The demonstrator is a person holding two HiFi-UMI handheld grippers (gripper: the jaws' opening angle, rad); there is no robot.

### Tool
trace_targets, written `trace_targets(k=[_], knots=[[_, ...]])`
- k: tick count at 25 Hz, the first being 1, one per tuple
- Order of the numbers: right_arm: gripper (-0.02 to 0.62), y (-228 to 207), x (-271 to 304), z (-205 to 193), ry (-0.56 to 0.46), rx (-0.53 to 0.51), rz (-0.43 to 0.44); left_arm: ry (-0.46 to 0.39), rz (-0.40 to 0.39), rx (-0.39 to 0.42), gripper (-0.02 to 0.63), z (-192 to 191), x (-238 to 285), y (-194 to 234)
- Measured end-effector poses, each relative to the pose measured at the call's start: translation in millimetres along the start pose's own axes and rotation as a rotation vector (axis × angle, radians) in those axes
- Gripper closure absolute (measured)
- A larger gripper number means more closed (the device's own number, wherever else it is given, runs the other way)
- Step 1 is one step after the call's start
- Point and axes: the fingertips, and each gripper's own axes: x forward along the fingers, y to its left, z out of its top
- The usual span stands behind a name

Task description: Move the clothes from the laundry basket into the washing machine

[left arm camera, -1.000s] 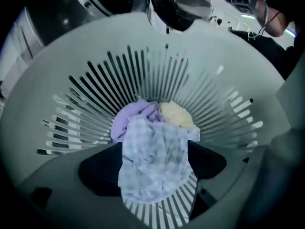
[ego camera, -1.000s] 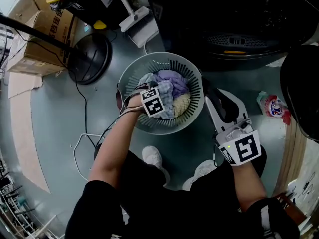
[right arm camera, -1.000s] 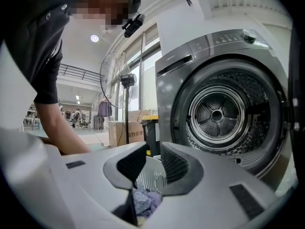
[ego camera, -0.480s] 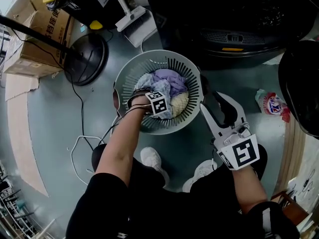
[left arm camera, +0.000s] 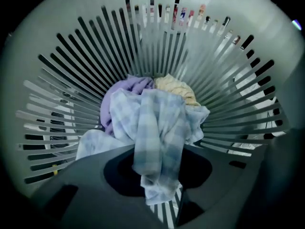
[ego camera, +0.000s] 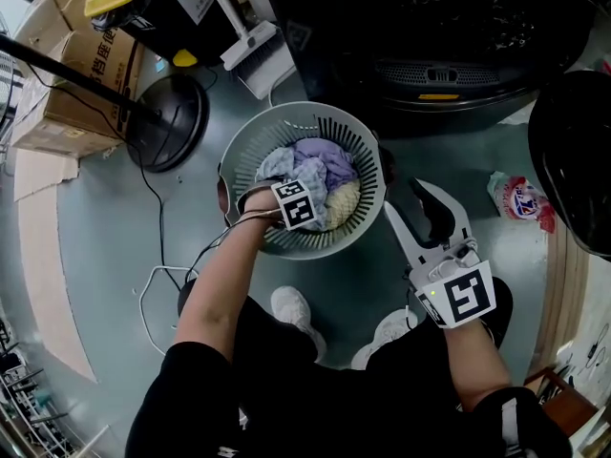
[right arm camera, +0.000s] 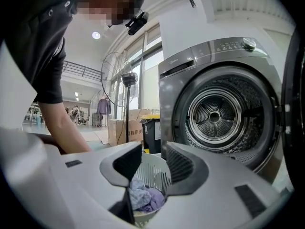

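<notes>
The left gripper jaws have just closed on a checked cloth in the basket. The right gripper jaws have just opened wide, empty.

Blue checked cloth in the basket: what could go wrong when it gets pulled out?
The left gripper has just been closing its jaws and pinches only a fold of the blue checked cloth, so it might slip free. The cloth lies against the purple garment, which could be dragged out onto the floor. The right gripper is open, not steadying the basket, which might tip.
</notes>
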Motion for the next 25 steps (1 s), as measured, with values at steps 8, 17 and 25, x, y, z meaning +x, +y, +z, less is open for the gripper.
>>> trace_targets(k=[8,17,25], knots=[[0.446,-9.3,-6.0,8.5,-0.027,-0.006,-0.014,-0.288,0.122,-0.109,0.488,37.1,-109.1,13.1],[0.446,-29.2,-17.9,19.0,-0.044,-0.018,-0.053,-0.577,0.273,-0.216,0.492,79.4,-216.2,23.3],[0.499,-51.6,-37.2,35.0,-0.077,-0.063,-0.126,-0.922,0.348,-0.297,0.495,136.1,-299.0,32.8]])
